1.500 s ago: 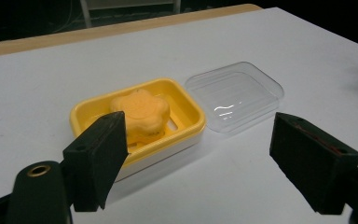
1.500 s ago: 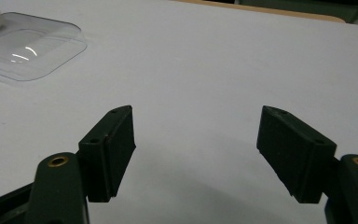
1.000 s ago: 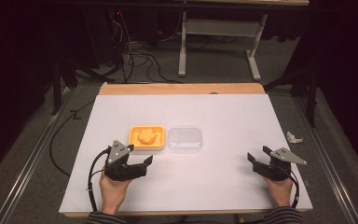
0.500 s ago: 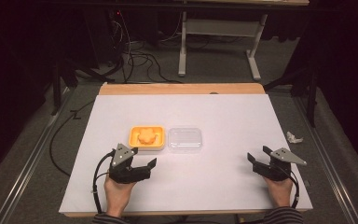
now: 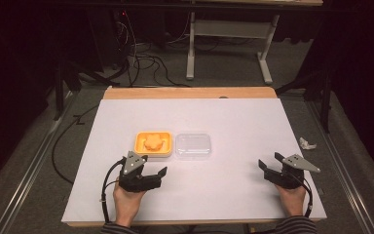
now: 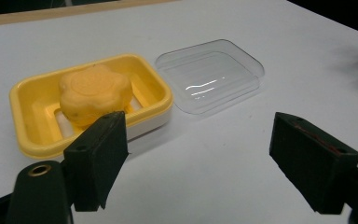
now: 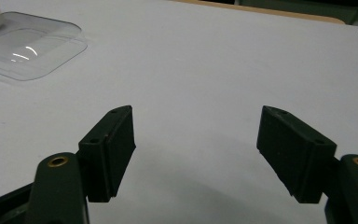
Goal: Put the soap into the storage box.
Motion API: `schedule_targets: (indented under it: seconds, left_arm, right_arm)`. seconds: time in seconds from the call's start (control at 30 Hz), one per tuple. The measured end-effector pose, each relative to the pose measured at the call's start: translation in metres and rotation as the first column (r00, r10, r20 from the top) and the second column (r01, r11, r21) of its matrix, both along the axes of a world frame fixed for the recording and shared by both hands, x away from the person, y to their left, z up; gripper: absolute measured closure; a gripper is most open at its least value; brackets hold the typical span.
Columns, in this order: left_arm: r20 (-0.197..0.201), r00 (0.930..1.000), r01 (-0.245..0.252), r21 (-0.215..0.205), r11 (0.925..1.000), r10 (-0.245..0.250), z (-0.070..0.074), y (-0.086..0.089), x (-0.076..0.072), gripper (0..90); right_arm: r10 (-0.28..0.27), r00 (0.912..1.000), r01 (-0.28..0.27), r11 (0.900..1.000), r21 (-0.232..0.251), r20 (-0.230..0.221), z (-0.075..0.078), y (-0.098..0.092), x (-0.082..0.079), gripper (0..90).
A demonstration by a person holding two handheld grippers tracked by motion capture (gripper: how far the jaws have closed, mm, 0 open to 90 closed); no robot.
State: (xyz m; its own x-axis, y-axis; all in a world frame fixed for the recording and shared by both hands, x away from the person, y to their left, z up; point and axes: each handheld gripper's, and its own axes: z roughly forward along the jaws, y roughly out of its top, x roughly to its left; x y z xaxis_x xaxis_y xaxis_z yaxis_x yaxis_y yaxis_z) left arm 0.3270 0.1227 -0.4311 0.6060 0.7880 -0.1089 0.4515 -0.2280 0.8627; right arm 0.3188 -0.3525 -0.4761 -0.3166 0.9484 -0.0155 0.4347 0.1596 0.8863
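Note:
A yellow soap dish point(image 5: 153, 144) point(image 6: 37, 100) sits near the middle of the white table and holds an orange flower-shaped soap point(image 5: 154, 142) point(image 6: 94, 92). Right beside it lies a clear plastic lid point(image 5: 193, 145) point(image 6: 210, 74) point(image 7: 25, 44), flat on the table. My left gripper point(image 5: 153, 165) point(image 6: 200, 163) is open just in front of the dish, nothing between its jaws. My right gripper point(image 5: 270, 163) point(image 7: 196, 149) is open near the table's front right, over bare table.
A crumpled white scrap point(image 5: 307, 143) lies off the table's right edge on the floor. The white table point(image 5: 224, 117) has a wooden strip point(image 5: 190, 92) along its far edge. Cables point(image 5: 141, 61) and a desk frame point(image 5: 229, 46) lie on the floor beyond.
My left gripper has shifted slightly to the right and turned toward the dish and lid. The right gripper has stayed where it was.

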Motion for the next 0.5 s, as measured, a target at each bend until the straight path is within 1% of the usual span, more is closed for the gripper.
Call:
schedule_targets:
  seconds: [0.07, 0.23, 0.5]
  left_arm:
    - [-0.002, 1.0000, -0.001, -0.002, 1.0000, 0.001, -0.002, -0.001, 0.000, 19.8]
    - [-0.016, 0.9999, 0.003, 0.010, 0.9999, -0.002, -0.008, -0.003, 0.001, 19.7]
    - [-0.028, 0.9994, 0.020, 0.041, 0.9989, -0.019, -0.015, -0.012, 0.004, 19.8]
  right_arm:
    - [0.000, 1.0000, 0.000, 1.000, 0.000, 0.001, 0.000, 0.000, 0.000, 28.0]
    - [0.001, 1.0000, -0.001, 1.000, 0.000, 0.001, 0.000, 0.000, 0.000, 28.0]
    - [0.000, 1.0000, 0.000, 1.000, 0.000, 0.000, 0.000, 0.000, 0.000, 28.0]
